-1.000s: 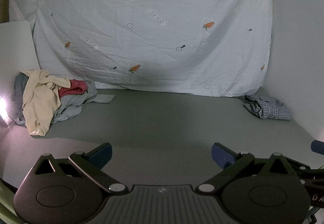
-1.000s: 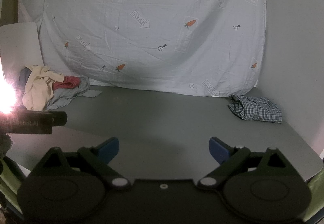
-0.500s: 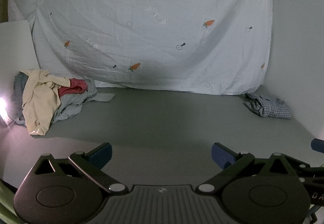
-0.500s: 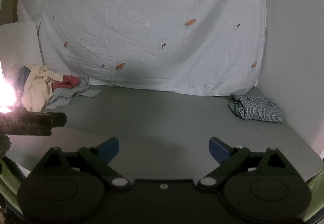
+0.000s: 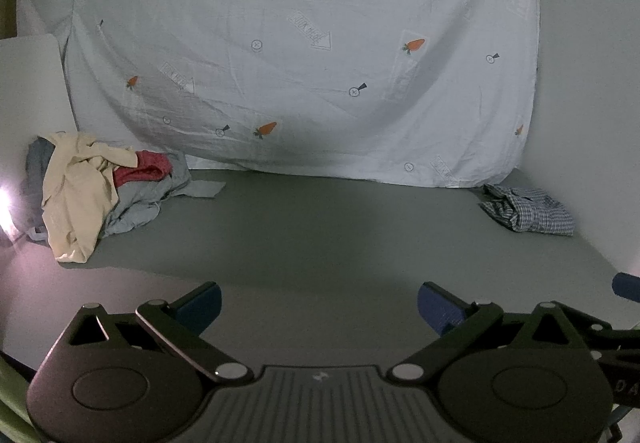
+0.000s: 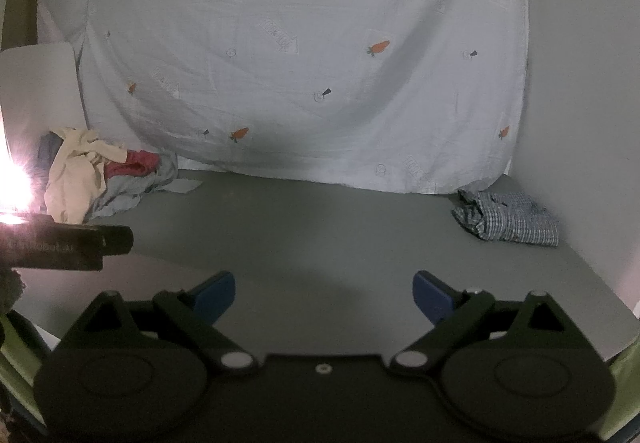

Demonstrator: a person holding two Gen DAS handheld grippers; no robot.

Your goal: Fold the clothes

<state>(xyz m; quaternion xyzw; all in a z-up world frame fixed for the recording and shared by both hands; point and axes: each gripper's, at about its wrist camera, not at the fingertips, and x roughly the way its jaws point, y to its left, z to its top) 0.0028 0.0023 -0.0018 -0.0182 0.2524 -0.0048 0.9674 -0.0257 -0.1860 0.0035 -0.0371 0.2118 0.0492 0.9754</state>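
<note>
At far left of the grey tabletop [image 5: 320,227] sits one heap of clothes [image 5: 100,187], approx 4 garments: cream on top, red, light grey, dark blue-grey at back; lower layers hidden, so count unsure, and glare at the left edge washes out its near side. At far right lies one crumpled checked shirt [image 5: 528,209] by the wall, well apart from the heap. One carrot-print sheet [image 5: 300,43] hangs behind, top cut off. Two hand-held grippers: left hand-held gripper [image 5: 319,303] w/ blue pads spread wide, nothing between; right hand-held gripper [image 6: 323,293] likewise wide, empty. Both hover over the near tabletop, far from the clothes. Right view shows a dark bar at left, its lettering unreadable.
</note>
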